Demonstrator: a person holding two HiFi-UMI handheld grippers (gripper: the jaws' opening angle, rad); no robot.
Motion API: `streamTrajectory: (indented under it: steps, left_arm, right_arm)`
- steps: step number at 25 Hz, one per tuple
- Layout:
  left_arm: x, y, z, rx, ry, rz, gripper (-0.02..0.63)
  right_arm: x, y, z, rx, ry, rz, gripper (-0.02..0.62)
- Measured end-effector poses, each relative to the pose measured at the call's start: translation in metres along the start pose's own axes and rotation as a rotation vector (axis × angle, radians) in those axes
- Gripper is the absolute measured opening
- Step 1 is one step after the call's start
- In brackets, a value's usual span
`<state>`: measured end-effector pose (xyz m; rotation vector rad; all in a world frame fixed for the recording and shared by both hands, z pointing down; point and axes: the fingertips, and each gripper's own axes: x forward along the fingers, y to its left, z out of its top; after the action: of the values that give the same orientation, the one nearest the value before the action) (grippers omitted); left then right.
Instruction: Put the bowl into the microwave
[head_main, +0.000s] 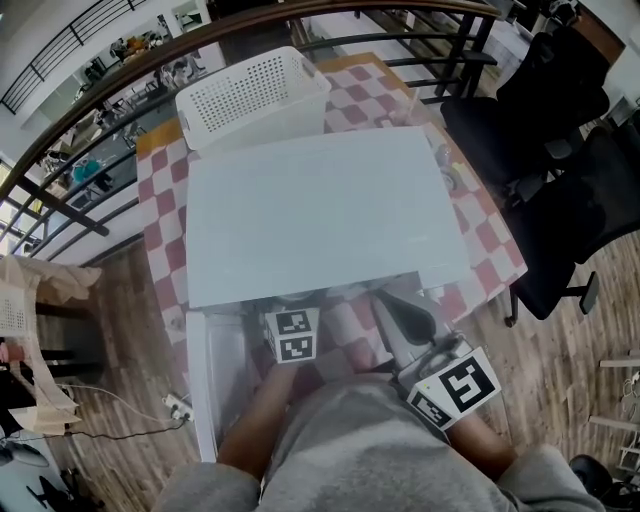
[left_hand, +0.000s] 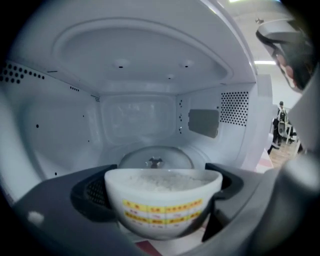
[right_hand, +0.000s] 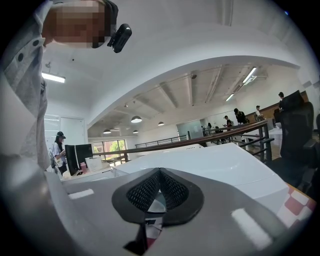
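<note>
Looking steeply down on a white microwave (head_main: 320, 210) sitting on a red-and-white checked cloth (head_main: 490, 240), with a white perforated basket (head_main: 255, 95) just behind it. Showing the microwave door (head_main: 215, 370) swung open at the left, probably for giving a clear way into the cavity.

Gripping a white bowl (left_hand: 162, 207) of rice in the left gripper (left_hand: 160, 189), squeezing it from both sides just under the rim. Holding it level, likely for avoiding any spill. Hovering with the bowl at the mouth of the cavity, short of the glass turntable (left_hand: 156, 159) and not resting on anything visible. Judging the task as well along: needing only carrying the bowl further in, lowering it onto the middle of the turntable and letting go.

Parking the right gripper (right_hand: 158, 195) low at the right of the opening, pinching shut on nothing. Pointing up past the microwave's top toward the ceiling, seemingly staying clear of the bowl's path, perhaps waiting for closing the door afterwards.
</note>
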<state>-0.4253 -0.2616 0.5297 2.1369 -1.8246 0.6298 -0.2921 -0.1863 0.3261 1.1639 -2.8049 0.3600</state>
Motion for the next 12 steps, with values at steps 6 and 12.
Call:
streamTrajectory:
  steps: [6, 12]
  left_arm:
    - [-0.001, -0.003, -0.002, -0.007, 0.01, -0.023, 0.543]
    - [-0.005, 0.0, -0.024, -0.034, 0.07, -0.029, 0.523]
  right_arm:
    - [0.001, 0.0, 0.0, 0.007, -0.005, -0.003, -0.003]
    - [0.0, -0.001, -0.001, 0.007, -0.002, -0.004, -0.003]
